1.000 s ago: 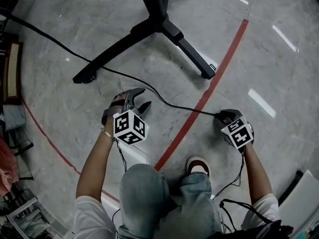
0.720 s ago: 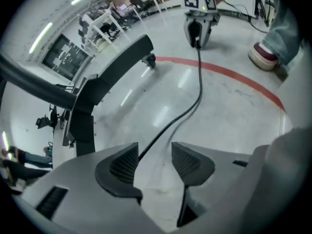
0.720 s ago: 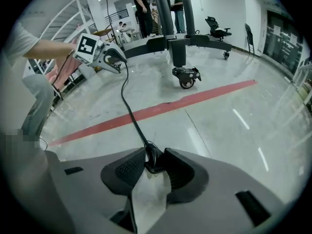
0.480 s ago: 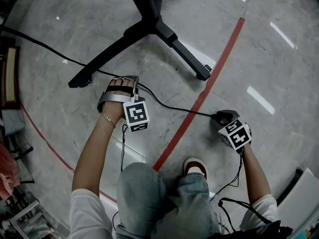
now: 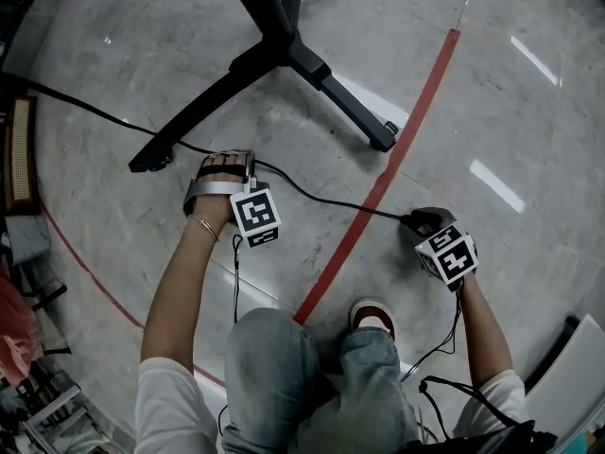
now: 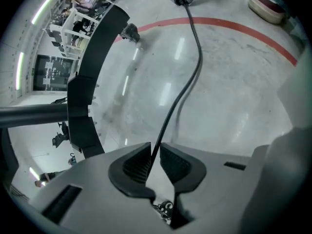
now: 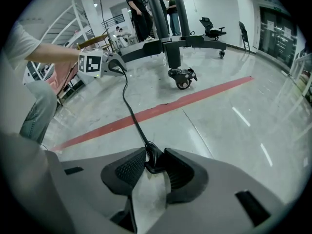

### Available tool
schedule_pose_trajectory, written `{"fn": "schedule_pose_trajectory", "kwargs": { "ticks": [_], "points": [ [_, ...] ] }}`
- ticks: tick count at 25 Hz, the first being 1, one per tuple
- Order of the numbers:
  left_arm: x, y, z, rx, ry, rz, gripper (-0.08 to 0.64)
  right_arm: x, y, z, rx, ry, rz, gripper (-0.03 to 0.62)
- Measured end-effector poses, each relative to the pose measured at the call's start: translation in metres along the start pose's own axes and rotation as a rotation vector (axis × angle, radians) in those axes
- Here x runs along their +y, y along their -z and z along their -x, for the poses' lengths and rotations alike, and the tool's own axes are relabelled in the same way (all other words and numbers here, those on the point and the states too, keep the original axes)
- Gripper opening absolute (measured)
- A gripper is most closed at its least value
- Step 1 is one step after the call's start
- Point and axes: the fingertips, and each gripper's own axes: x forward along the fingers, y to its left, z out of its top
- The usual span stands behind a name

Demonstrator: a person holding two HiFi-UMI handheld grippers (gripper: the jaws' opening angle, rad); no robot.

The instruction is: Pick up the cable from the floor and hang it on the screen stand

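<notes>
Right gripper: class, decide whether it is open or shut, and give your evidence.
Shut on the cable. In its own view the right gripper has both ribbed pads pressed against the cable's plug end.

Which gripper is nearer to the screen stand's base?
Left. The left gripper, jaws closing on the cable, sits just beside a stand leg; the right gripper holds off across the red line.

Large indoor lab or workshop hall. A polished grey stone floor (image 7: 219, 116) carries a red tape line (image 7: 161, 106) just ahead of the right gripper (image 7: 153, 160). Farther ahead are a wheeled black stand base (image 7: 178, 45), a swivel office chair (image 7: 212, 29) and standing people (image 7: 139, 11). White metal frames (image 7: 73, 13) rise to its left.
</notes>
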Motion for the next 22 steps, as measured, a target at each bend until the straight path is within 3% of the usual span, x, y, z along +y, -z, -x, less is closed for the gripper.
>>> {"fn": "schedule_pose_trajectory", "kwargs": {
  "ticks": [3,9,15,19,22],
  "points": [
    [-0.004,0.002,-0.001,0.025,-0.001,0.006,0.044,-0.001,-0.001,0.000,-0.003,0.004,-0.022,0.138],
    [-0.003,0.005,0.015,-0.008,0.022,0.143,0.025,0.001,-0.002,0.003,-0.066,0.007,-0.140,0.135],
    [0.001,0.010,0.046,-0.072,0.075,0.404,0.020,0.019,-0.002,0.021,-0.200,-0.002,-0.313,0.133],
    [0.003,0.013,0.059,-0.112,0.093,0.562,0.020,0.018,-0.019,0.033,-0.365,-0.030,-0.509,0.133],
    [0.007,0.000,0.082,-0.204,0.106,0.698,0.020,0.034,-0.039,0.041,-0.492,-0.088,-0.621,0.133]
  ]
}}
